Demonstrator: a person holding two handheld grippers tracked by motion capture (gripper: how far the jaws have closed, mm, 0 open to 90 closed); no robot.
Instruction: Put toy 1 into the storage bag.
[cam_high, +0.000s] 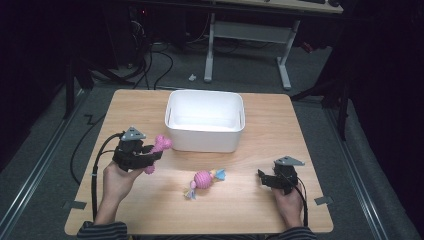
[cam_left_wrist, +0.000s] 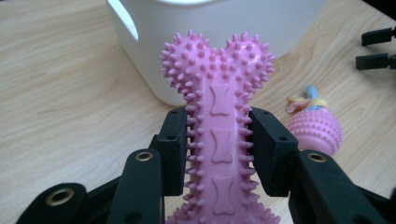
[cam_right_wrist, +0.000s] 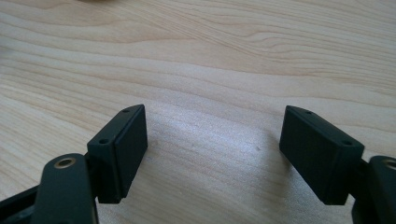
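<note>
The pink bone (cam_left_wrist: 219, 135), rubbery and studded with soft spikes, small bone shapes embossed down its shaft, is clamped at mid-shaft in the left tongs (cam_left_wrist: 219, 151), lifted off the worktop (cam_high: 280, 130) just beside the white tub (cam_high: 205, 120); no writing is readable; a pink spiked ball (cam_high: 202, 179) with pastel tassels lies between the hands; the right tongs (cam_right_wrist: 212, 149) stand apart over bare pale wood.

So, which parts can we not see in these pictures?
- Bone toy: lower end cut off by the bottom edge of the left gripper view; in the high view the left tool covers its middle.
- Bin: floor washed out by glare, high view.
- Ball toy: tassel details too small, high view.
</note>
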